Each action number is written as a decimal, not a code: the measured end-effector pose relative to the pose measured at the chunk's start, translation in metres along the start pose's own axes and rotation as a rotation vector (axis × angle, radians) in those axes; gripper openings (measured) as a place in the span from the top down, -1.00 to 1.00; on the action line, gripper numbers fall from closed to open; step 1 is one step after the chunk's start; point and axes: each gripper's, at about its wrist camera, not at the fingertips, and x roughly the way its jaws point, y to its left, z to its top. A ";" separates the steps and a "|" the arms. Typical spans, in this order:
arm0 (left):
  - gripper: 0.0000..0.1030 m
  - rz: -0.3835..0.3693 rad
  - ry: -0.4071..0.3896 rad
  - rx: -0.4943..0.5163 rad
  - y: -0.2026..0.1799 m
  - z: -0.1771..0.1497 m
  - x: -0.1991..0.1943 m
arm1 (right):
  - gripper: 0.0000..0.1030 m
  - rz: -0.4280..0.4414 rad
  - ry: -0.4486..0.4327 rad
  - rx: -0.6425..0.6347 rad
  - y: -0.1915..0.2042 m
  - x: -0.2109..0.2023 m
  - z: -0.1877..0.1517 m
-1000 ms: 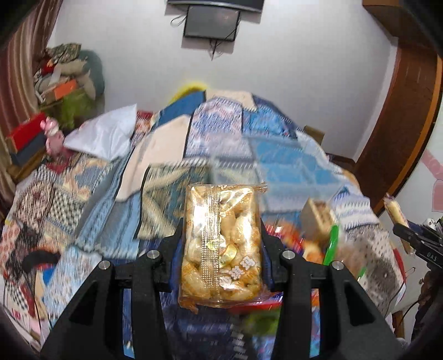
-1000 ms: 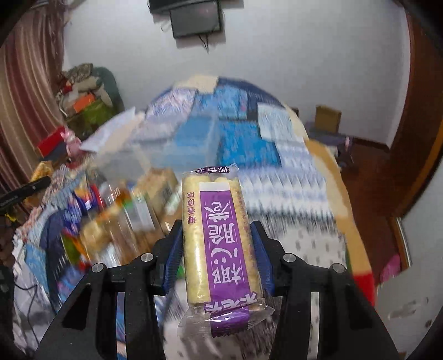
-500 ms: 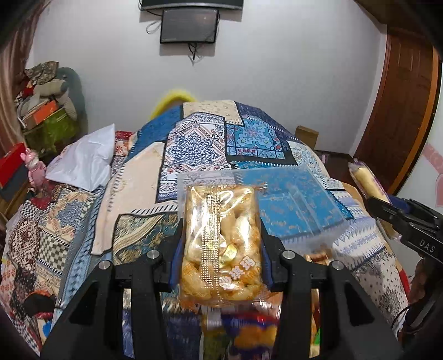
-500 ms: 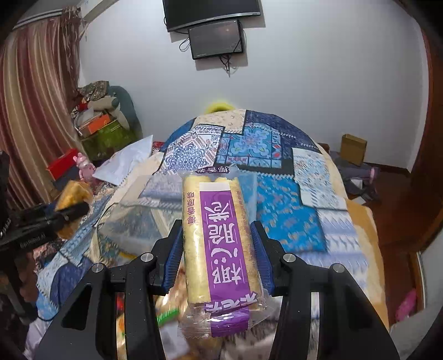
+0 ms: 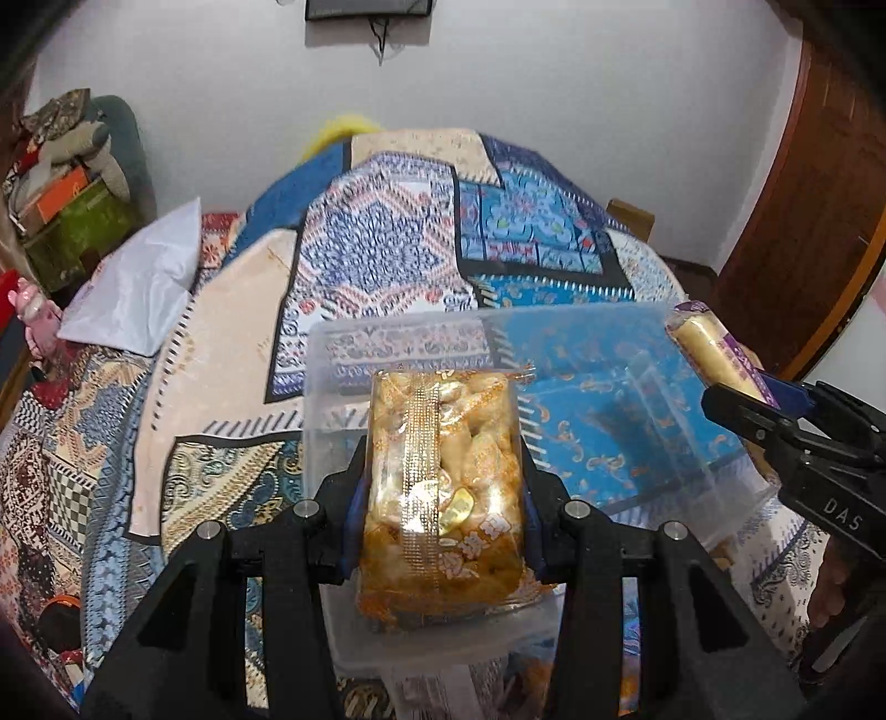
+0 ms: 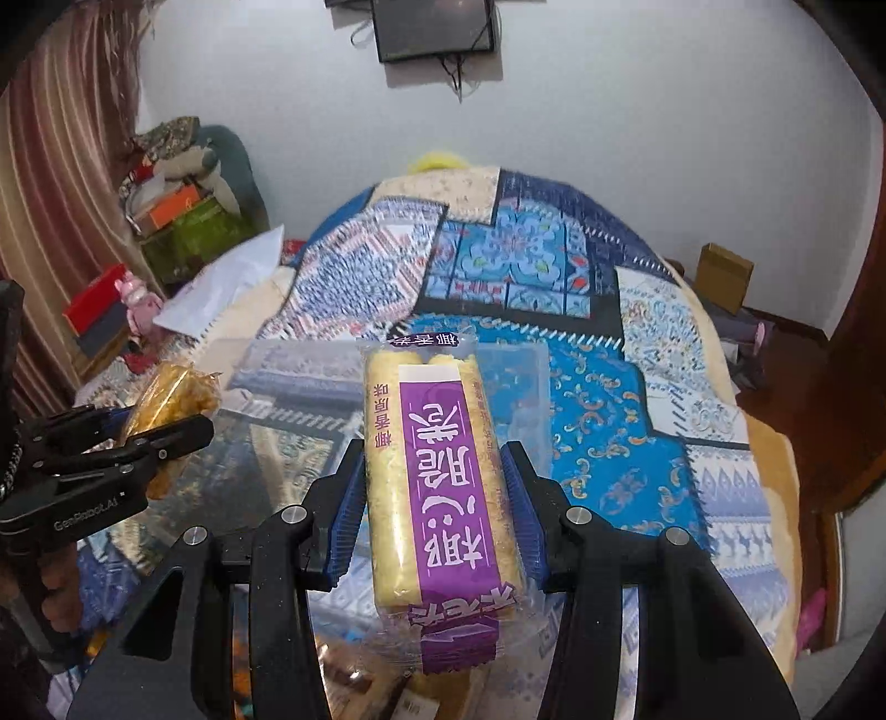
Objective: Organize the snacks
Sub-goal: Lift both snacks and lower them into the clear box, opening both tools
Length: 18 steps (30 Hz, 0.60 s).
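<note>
I have the left gripper (image 5: 440,487) clamped on a bag of fried snacks (image 5: 443,487), which hangs over the near left part of a clear plastic bin (image 5: 609,354). The bin sits on the bed (image 5: 387,266). To its right, the right gripper (image 6: 434,487) grips a wrapped roll pack (image 6: 443,476) above the bin's right side. A pillow (image 5: 138,288) lies far left on the bed, and a screen (image 6: 434,27) hangs on the wall behind.
</note>
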 end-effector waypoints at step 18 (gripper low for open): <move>-0.17 0.006 0.019 0.023 -0.005 0.001 0.004 | 0.28 0.010 0.080 -0.048 0.010 0.013 -0.004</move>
